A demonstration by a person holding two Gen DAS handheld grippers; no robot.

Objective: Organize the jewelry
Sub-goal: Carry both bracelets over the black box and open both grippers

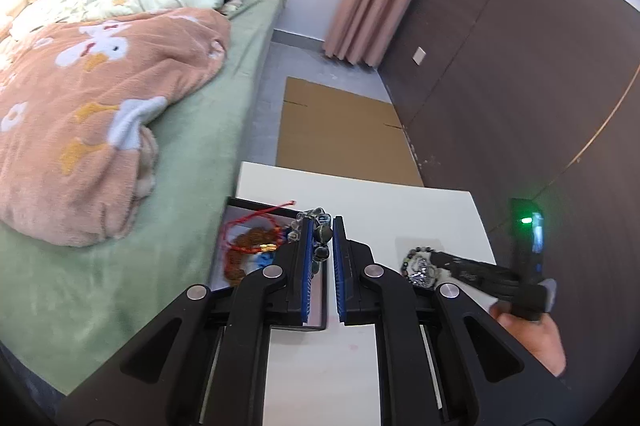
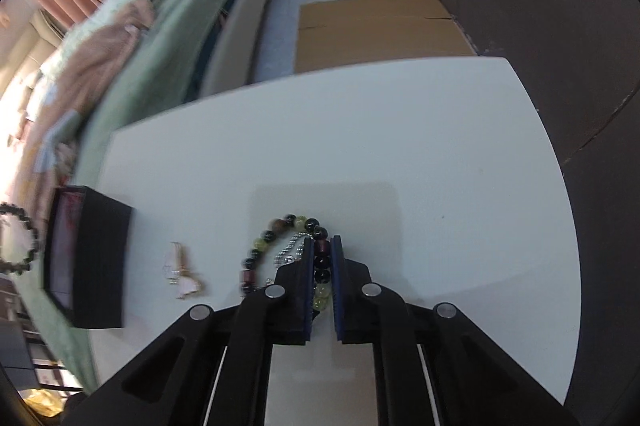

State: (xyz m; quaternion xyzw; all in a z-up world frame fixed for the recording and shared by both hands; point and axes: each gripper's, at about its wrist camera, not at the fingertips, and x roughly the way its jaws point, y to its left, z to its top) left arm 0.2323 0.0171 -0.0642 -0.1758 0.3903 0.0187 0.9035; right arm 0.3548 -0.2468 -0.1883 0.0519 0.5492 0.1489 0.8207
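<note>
The white table (image 2: 400, 130) spreads ahead of both tongs. The black jewelry box (image 2: 96, 258) sits left of the right gripper (image 2: 322, 246), whose jaws pinch the multicolored bead bracelet (image 2: 272, 236). The left gripper (image 1: 323, 226) clamps a dark bead bracelet (image 1: 324, 234) over that box. Both strands look light, limp and slippery; gripping across a bead seems safest.

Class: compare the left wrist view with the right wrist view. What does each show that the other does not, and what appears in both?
Only the left wrist view: the red cord and orange beads inside the black box, and the left gripper shut on a dark bead bracelet.
Only the right wrist view: a pale pink trinket on the table and the right gripper shut on a multicolored bracelet.
Both: white table, bed, cardboard.
</note>
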